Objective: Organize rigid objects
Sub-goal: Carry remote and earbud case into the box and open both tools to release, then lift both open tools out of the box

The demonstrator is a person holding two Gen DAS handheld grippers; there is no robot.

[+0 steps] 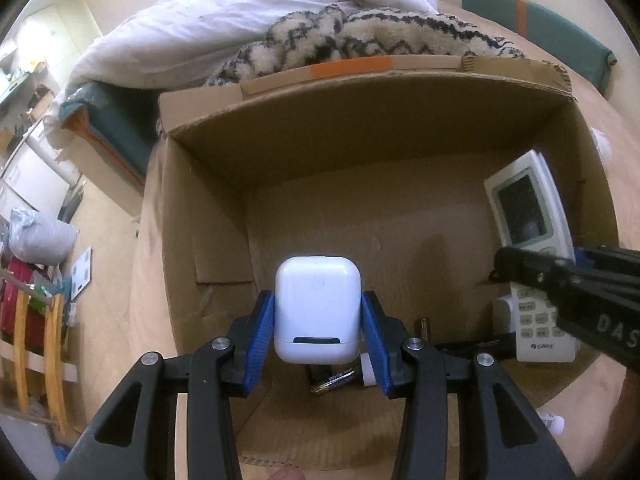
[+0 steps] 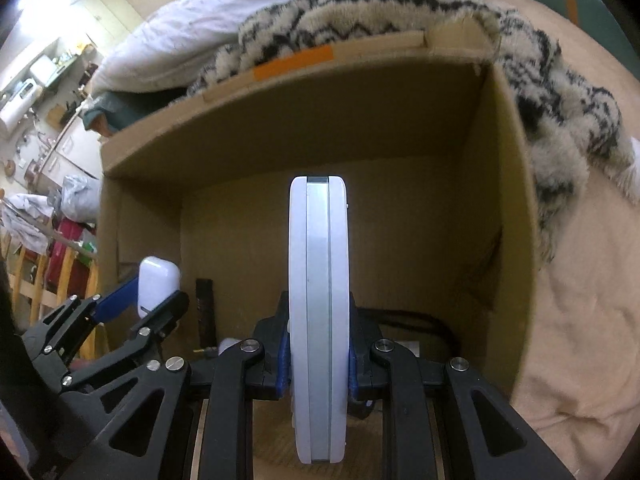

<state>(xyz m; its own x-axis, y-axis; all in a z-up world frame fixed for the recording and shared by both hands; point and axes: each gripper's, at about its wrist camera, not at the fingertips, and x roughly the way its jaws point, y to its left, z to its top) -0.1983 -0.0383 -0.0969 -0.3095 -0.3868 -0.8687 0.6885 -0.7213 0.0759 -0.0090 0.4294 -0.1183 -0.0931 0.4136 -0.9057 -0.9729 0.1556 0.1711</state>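
L gripper [image 1: 318, 320] is pinching a white earbud case [image 1: 317, 308] btwn its blue pads [image 1: 262, 340], one pad on each side, case upright w/ its hinge slot facing the cam. It's hanging over the open cardboard box [image 1: 288, 128], above the box floor near the front. In the R wrist view the same case [image 2: 157, 284] is showing at lower left, clamped in the L gripper [image 2: 150, 300].

R gripper [image 2: 318, 364] is clamping a white AC remote [image 2: 318, 320] edge-on, blue pads pressing both flat faces, remote standing upright inside the box [image 2: 516, 240], nearer its right wall. From the L wrist view the remote [image 1: 532, 240] is showing its screen and keypad w/ a Gree logo at the bottom, the black finger [image 1: 560, 276] of the R gripper crossing over it.

On the box floor, partly hidden under the L gripper: a battery [image 1: 334, 380], a black cable [image 1: 472, 346] and a small white block, can't tell what. Box is sitting on a beige sheet [image 2: 580, 340]; a fuzzy black-and-cream blanket [image 2: 360, 12] and a white duvet [image 1: 240, 12] are lying just behind its rear wall, the blanket also draping beside the right wall.
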